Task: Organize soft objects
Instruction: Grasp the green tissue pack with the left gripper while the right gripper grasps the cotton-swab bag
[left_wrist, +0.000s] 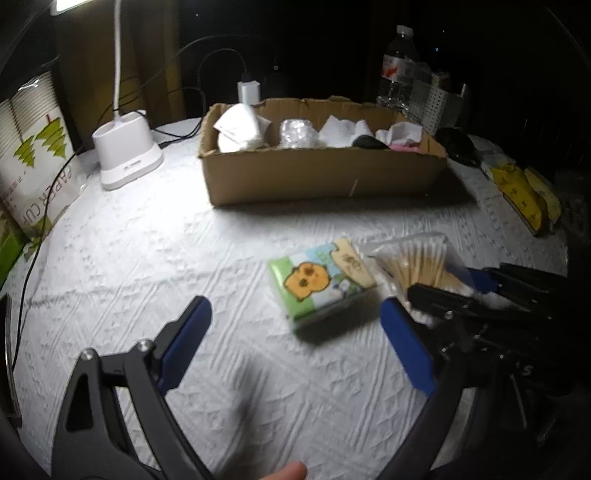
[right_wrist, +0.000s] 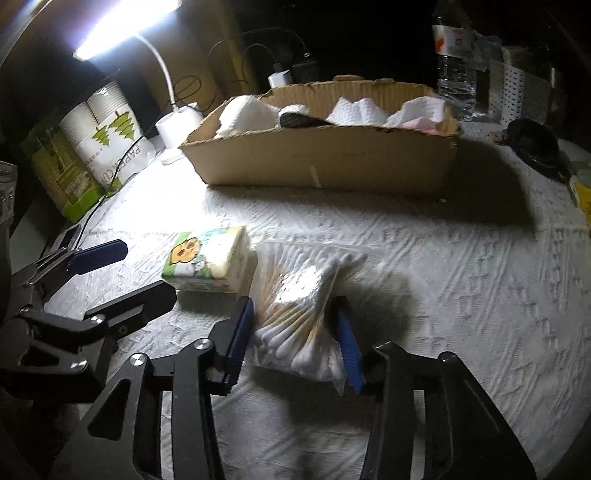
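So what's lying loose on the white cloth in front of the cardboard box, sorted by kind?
Green cartoon-printed tissue packs: 1
Clear plastic bags of wooden cotton swabs: 1
Total: 2, both in front of the brown cardboard box.

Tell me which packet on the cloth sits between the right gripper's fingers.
The clear bag of cotton swabs; the cartoon-printed tissue pack lies beside it, outside the right gripper.

The right gripper (right_wrist: 295, 339) straddles a clear bag of cotton swabs (right_wrist: 299, 314) on a white tablecloth (right_wrist: 461, 277), its blue pads touching the bag; a tissue pack (right_wrist: 207, 258) lies just beside.
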